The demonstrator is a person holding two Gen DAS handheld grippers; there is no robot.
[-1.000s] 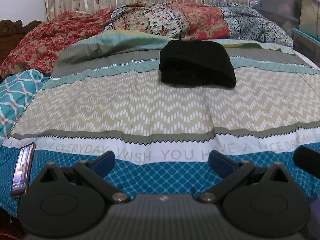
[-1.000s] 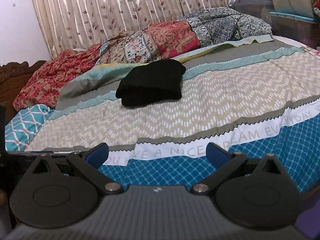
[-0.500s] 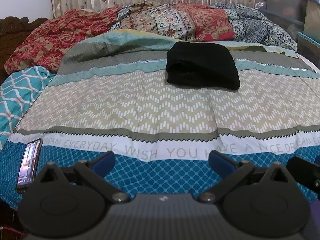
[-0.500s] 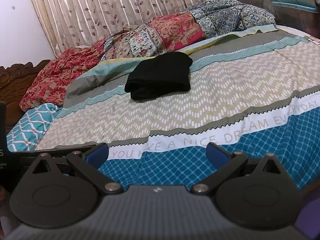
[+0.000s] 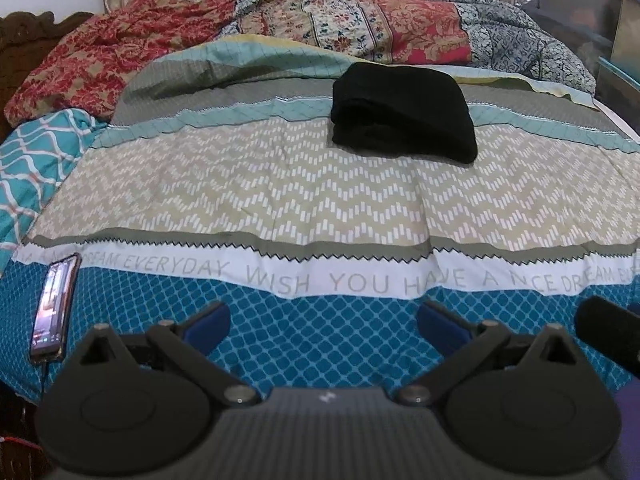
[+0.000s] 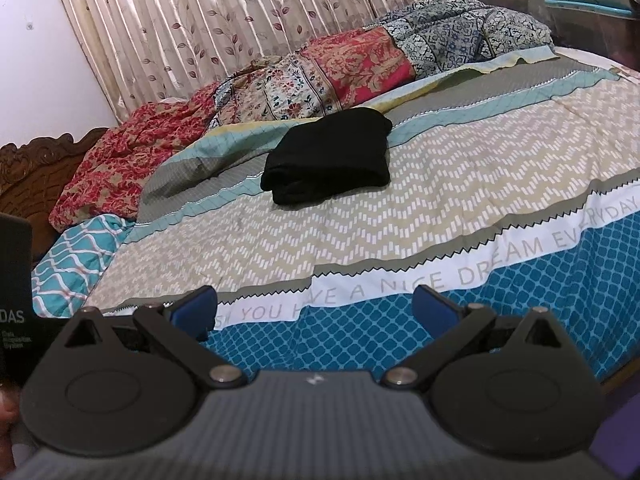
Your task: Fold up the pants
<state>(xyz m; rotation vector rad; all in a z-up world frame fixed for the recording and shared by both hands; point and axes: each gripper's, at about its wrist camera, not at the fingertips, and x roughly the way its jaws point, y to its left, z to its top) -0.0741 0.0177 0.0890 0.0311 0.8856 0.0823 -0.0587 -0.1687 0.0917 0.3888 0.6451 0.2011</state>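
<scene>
Both views had crept a little nearer to the bed over the last second, so the bedspread and the dark bundle on it sat slightly lower and larger than before, while nothing on the bed itself had shifted. It filled most of each view, its patterned cover smooth, with rumpled quilts heaped along the far side under the curtain. On the far half lay the black pants, already folded into a compact stack with tidy layered edges, well apart from either tool. By that look the folding seemed finished, with little left beyond perhaps squaring the stack. The left tool and the right tool both hung over the near blue edge, their jaws spread wide and holding nothing. A phone lay at the near left corner.
</scene>
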